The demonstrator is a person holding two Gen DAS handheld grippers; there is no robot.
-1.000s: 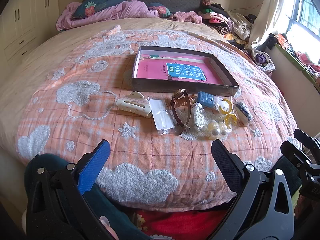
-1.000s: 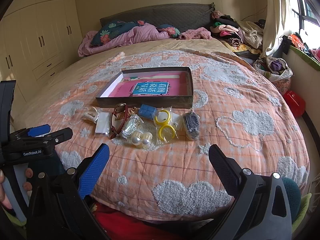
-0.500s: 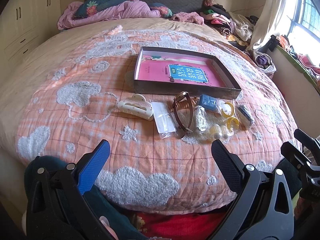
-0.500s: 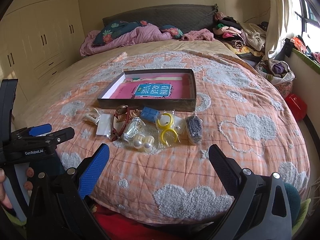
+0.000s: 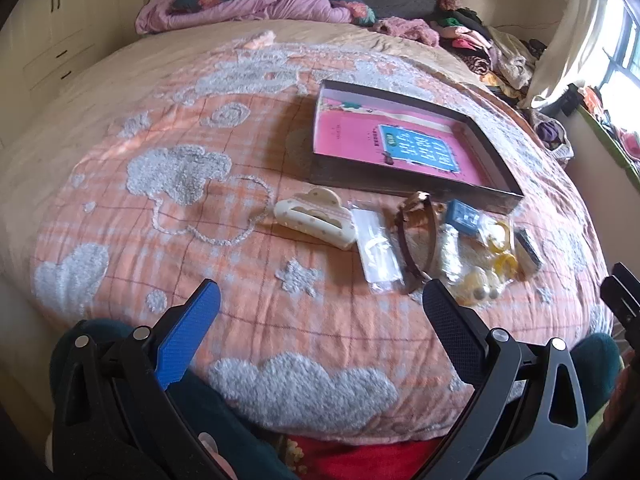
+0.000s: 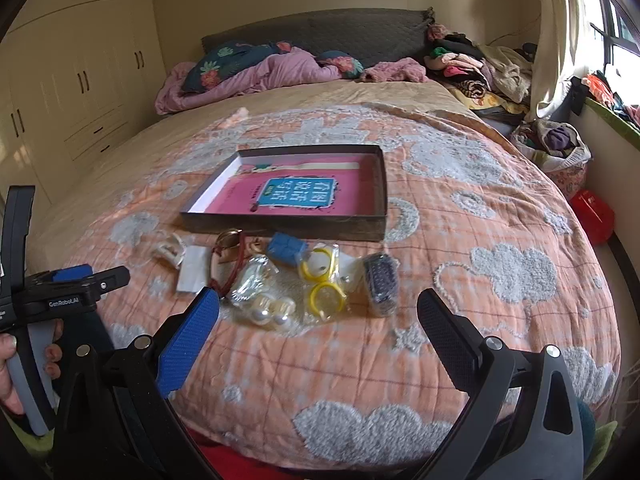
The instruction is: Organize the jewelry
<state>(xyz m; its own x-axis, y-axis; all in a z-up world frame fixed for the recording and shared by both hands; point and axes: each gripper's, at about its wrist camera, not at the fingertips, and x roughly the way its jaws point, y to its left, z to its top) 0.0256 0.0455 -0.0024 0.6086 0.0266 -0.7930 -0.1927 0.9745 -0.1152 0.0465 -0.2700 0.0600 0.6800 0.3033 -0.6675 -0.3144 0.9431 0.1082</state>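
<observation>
A shallow dark box (image 5: 404, 190) with a pink bottom lies on the orange bedspread; it also shows in the right wrist view (image 6: 280, 229). In front of it lie a cream hair claw (image 5: 314, 222), a clear packet (image 5: 378, 250), a brown headband (image 5: 416, 240), a blue item (image 6: 286, 249), yellow rings in bags (image 6: 322, 280), pearl earrings (image 6: 272, 314) and a dark clip (image 6: 382, 282). My left gripper (image 5: 320, 308) is open and empty, short of the claw and packet. My right gripper (image 6: 318, 312) is open and empty, just before the pearls and rings.
The bedspread (image 5: 180, 216) reaches the bed's near edge under both grippers. Pillows and a pink quilt (image 6: 256, 74) lie at the headboard. Clothes (image 6: 480, 68) pile at the back right. Wardrobes (image 6: 60, 92) stand left, a red bin (image 6: 592, 220) right.
Both grippers have moved forward toward the row of jewelry; the left view has swung left so the items sit further right. Both stay open and empty.
</observation>
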